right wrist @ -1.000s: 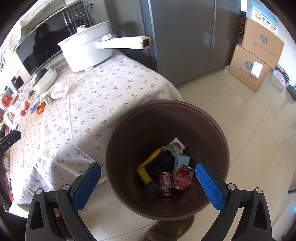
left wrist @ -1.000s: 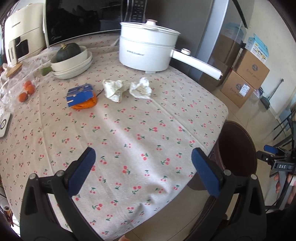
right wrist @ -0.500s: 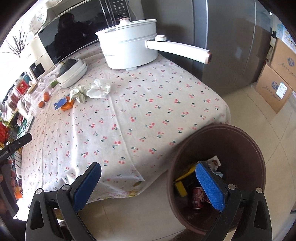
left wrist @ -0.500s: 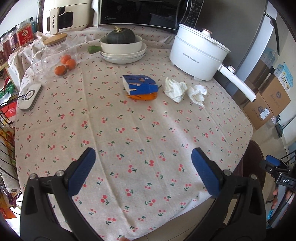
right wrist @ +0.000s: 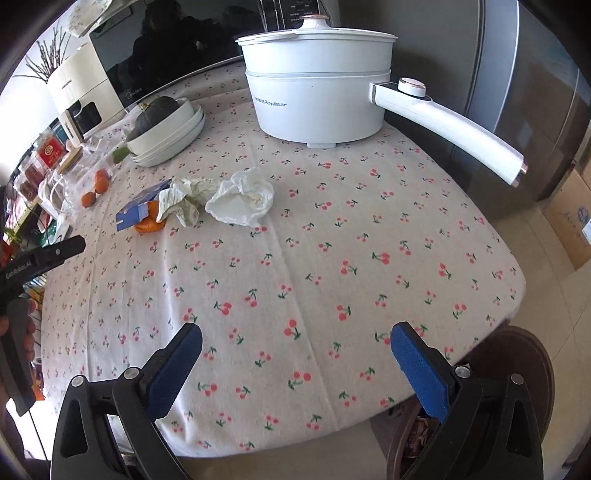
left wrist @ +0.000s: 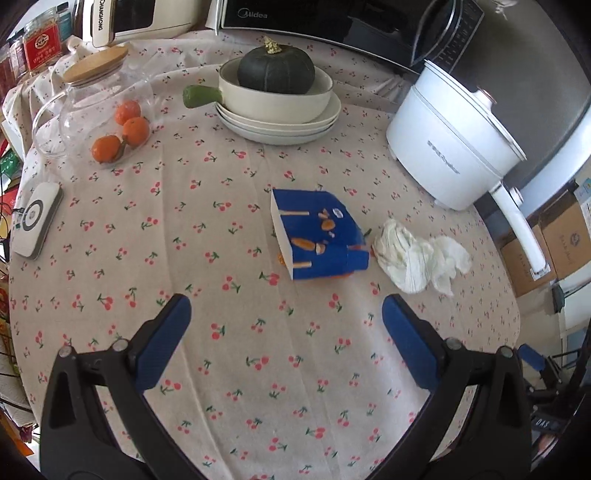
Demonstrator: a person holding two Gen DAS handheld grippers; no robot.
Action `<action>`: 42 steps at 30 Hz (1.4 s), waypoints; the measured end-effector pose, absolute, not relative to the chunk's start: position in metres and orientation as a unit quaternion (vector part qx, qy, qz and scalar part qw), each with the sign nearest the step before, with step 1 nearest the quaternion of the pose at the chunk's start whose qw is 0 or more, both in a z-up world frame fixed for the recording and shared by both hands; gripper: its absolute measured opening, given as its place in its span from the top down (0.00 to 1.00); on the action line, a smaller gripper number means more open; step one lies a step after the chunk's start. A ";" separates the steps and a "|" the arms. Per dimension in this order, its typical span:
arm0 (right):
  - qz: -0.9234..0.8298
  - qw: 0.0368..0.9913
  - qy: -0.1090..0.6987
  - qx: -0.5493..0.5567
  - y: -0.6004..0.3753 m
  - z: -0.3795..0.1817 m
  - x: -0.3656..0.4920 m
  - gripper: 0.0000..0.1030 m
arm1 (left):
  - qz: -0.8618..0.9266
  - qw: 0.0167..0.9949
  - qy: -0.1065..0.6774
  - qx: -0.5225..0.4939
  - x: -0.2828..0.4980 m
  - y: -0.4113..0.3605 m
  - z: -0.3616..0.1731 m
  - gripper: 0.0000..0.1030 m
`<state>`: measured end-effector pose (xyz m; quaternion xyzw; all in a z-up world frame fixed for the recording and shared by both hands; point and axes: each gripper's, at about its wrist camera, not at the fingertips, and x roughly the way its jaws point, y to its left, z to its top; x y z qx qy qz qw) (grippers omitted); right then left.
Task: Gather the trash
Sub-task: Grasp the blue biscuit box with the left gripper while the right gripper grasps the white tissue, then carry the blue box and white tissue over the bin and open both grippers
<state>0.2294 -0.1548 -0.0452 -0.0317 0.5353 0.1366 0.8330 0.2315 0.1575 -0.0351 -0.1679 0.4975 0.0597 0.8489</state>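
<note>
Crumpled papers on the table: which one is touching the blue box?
The striped crumpled paper touches the blue box. The plain white crumpled paper lies on its far side, nearer the white pot.

Table (left wrist: 258,369): carton (left wrist: 317,236), tissues (left wrist: 417,254), pot (left wrist: 447,147).

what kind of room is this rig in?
Most likely a home kitchen or dining corner: a microwave behind a table with a cherry-print cloth, an electric cooking pot, and a squash in a bowl.
</note>
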 end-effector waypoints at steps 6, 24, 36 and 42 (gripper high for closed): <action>0.146 0.836 0.529 -0.024 -0.149 -0.053 0.269 0.00 | 0.077 0.831 0.525 -0.170 0.287 0.147 -0.062 0.01; 0.178 0.838 0.516 -0.005 -0.121 -0.081 0.318 0.04 | 0.056 0.842 0.507 -0.174 0.313 0.148 -0.078 0.28; 0.186 0.836 0.516 0.024 -0.090 -0.097 0.344 0.45 | 0.033 0.865 0.474 -0.159 0.276 0.166 -0.056 0.28; 0.161 0.832 0.530 0.040 -0.099 -0.105 0.347 0.89 | 0.032 0.867 0.479 -0.134 0.250 0.161 -0.056 0.28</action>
